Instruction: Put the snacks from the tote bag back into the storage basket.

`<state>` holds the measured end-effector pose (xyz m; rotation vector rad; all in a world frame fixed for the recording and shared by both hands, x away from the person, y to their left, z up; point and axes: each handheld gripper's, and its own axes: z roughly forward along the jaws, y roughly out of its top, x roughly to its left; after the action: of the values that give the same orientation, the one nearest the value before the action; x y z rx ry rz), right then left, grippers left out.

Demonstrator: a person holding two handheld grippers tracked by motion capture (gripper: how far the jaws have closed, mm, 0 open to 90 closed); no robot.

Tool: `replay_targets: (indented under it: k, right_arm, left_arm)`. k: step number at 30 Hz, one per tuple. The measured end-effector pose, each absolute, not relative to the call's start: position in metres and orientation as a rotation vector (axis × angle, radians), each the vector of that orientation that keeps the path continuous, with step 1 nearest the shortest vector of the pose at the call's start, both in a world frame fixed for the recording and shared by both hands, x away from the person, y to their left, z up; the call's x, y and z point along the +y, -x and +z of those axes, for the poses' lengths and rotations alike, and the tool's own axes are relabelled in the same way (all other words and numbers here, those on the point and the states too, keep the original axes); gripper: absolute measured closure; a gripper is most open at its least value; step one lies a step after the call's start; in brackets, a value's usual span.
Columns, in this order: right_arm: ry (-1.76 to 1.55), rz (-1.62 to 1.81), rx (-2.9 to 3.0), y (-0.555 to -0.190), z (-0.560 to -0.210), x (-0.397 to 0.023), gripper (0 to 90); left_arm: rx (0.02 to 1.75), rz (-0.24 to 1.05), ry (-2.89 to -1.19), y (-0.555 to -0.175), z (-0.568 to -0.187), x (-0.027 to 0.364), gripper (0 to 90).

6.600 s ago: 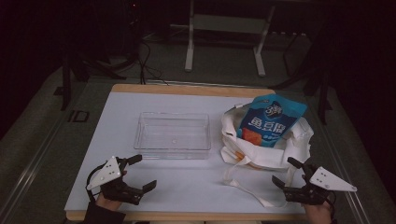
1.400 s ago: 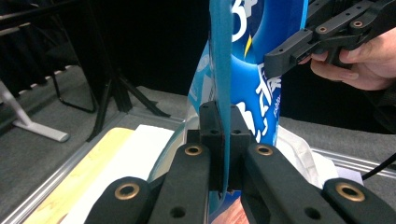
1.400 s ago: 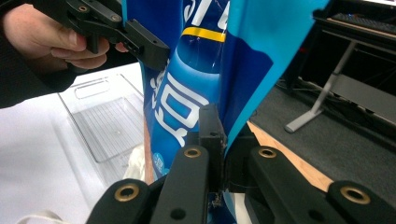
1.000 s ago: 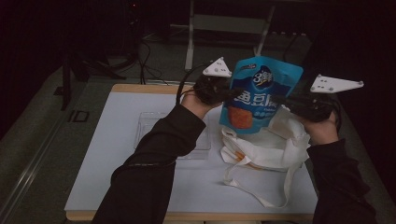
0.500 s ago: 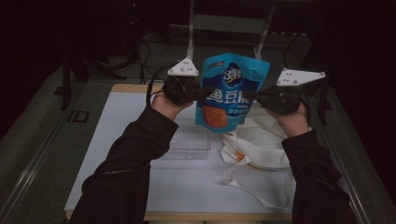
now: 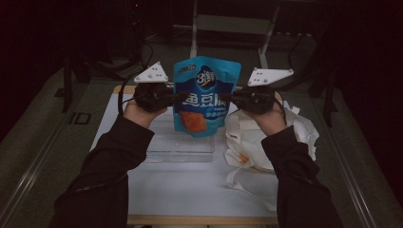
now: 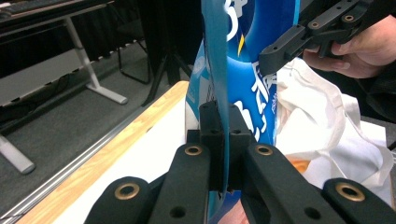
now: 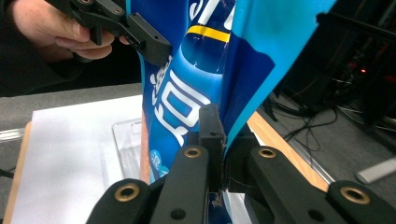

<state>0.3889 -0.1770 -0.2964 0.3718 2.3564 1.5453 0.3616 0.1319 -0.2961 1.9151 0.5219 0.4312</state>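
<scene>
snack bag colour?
The snack bag is blue with white lettering and an orange panel near the bottom; the high view shows it best.

The blue snack pouch (image 6: 205,95), earlier lying on the white cloth bag (image 6: 266,137), now hangs above the clear tray (image 6: 178,145), farther left than a moment ago. The left hand-held gripper (image 6: 173,97) and right hand-held gripper (image 6: 233,98), earlier resting low on the surface (image 6: 190,190), now pinch its side edges.

A white-topped rectangular bench (image 6: 190,190) with a light wooden edge stands on a grey floor (image 6: 38,142). On it, near the middle, sits a clear rectangular plastic tray (image 6: 180,147). Just to the tray's right lies a crumpled white cloth bag (image 6: 294,133) with orange trim, its straps trailing toward the bench's near edge.
</scene>
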Motion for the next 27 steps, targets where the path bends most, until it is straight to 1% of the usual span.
replay_targets:
  k: [10,11,16,21,27]
  right_arm:
    - [-0.311,1.614,2.38,-0.392,-0.303,-0.135,89.1]
    - [-0.311,1.614,2.38,-0.392,-0.303,-0.135,89.1]
    - [-0.305,1.623,2.412,-0.395,-0.319,-0.117,89.1]
    - [-0.306,1.616,2.424,-0.398,-0.333,-0.108,89.1]
    - [-0.332,1.605,2.452,-0.404,-0.355,-0.103,89.1]
  left_arm:
    - [0.553,0.468,-1.909,-0.348,-0.301,0.176,90.0]
    - [0.553,0.468,-1.909,-0.348,-0.301,0.176,90.0]
    - [0.579,0.449,-1.909,-0.348,-0.318,0.192,90.0]
    - [0.601,0.442,-1.908,-0.351,-0.333,0.198,90.0]
    - [0.633,0.397,-1.898,-0.357,-0.357,0.202,90.0]
